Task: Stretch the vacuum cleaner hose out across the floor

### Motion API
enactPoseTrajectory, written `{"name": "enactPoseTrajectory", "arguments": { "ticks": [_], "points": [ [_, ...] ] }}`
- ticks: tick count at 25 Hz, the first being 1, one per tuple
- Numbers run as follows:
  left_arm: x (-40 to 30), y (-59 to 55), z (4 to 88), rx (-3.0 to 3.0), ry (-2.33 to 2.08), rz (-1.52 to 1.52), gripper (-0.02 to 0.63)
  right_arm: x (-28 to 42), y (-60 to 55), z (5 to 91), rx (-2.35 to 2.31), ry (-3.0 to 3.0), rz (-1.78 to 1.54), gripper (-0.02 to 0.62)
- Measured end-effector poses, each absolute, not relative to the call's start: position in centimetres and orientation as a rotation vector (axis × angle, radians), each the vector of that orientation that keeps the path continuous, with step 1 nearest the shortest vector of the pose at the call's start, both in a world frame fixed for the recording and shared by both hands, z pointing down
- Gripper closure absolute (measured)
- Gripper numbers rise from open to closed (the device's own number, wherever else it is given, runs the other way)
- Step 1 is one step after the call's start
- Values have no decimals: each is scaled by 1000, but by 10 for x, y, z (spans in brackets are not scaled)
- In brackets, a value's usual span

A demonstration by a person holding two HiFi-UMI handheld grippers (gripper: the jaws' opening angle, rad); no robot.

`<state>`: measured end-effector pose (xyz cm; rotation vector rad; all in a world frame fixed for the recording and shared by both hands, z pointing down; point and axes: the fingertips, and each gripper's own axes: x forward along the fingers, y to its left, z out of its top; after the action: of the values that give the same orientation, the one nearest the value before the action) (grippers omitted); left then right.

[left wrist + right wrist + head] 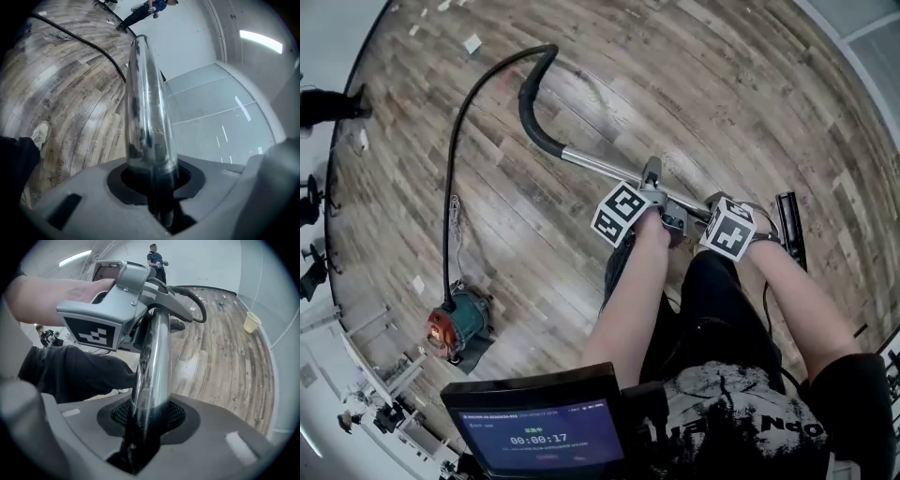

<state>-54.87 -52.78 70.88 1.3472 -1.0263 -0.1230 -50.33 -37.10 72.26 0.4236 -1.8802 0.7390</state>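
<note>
This looks like a big, bare test room or studio, not a home. It has a wide wood floor (694,103), plain white walls (201,263) and a long light (260,41). Black gear (313,272) sits along the edge. A small screen (539,436) shows a clock.

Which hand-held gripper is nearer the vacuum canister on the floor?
Left. The left hand-held gripper clamps the metal tube on the side toward the canister; the right hand-held gripper clamps the same tube farther from it.
</note>
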Motion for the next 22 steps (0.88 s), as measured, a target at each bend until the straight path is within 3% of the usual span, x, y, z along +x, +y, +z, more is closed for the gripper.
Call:
{"name": "enactPoseTrajectory", "arguments": {
  "ticks": [9,15,19,22],
  "points": [
    [-516,-468,586,1442,-974,-89,503,-482,-302,595,337,-1939,881,454],
    [-516,-500,529,1663,-897,-128,446,-488,-324,546,370,-2008,923,445],
    [-544,-549,511,1632,-870,-266,451,-491,-346,533,377,-2002,919,445],
    [-555,-572,498,1602,-806,-340,494,-494,-360,527,366,-2008,912,445]
  ]
}}
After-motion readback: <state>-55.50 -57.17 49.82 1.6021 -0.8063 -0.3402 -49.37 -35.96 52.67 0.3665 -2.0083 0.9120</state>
